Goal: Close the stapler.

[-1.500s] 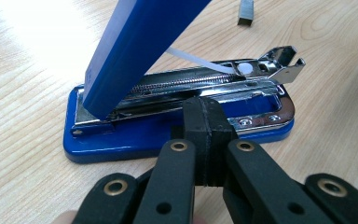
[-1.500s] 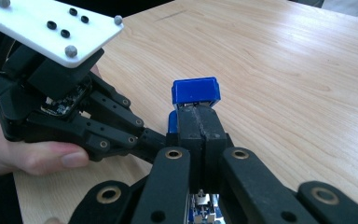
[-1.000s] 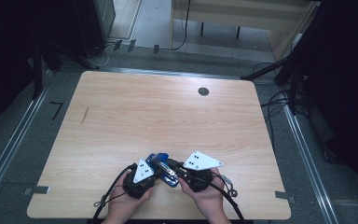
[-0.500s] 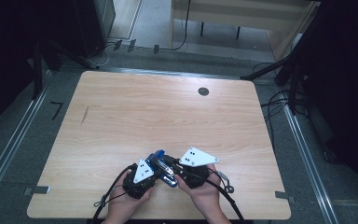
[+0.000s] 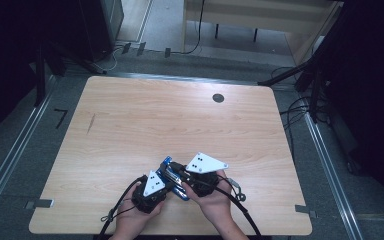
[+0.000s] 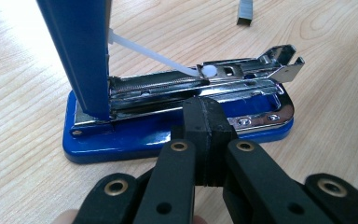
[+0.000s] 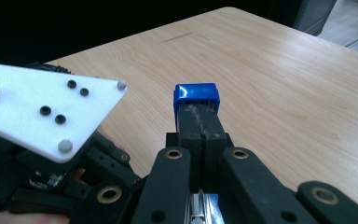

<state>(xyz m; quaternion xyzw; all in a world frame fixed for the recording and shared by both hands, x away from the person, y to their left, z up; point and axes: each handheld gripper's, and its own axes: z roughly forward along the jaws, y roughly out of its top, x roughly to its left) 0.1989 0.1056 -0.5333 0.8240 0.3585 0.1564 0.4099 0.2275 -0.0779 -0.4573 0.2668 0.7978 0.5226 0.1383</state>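
Note:
A blue stapler lies near the table's front edge, between both hands. In the left gripper view its blue lid stands raised from the chrome magazine, with a white pusher rod stretched between them. My left gripper is shut, its tips against the side of the magazine above the blue base. My right gripper is shut too and lies along the raised lid, whose blue end pokes out past the tips. In the high view the left gripper and right gripper meet at the stapler.
A short strip of staples lies on the wooden table beyond the stapler. A black round grommet sits at the far right and a dark scratch at the left. Cables trail off the front edge.
My right gripper has edged a little to the left and away from the person. The left gripper and the stapler's base have stayed put.

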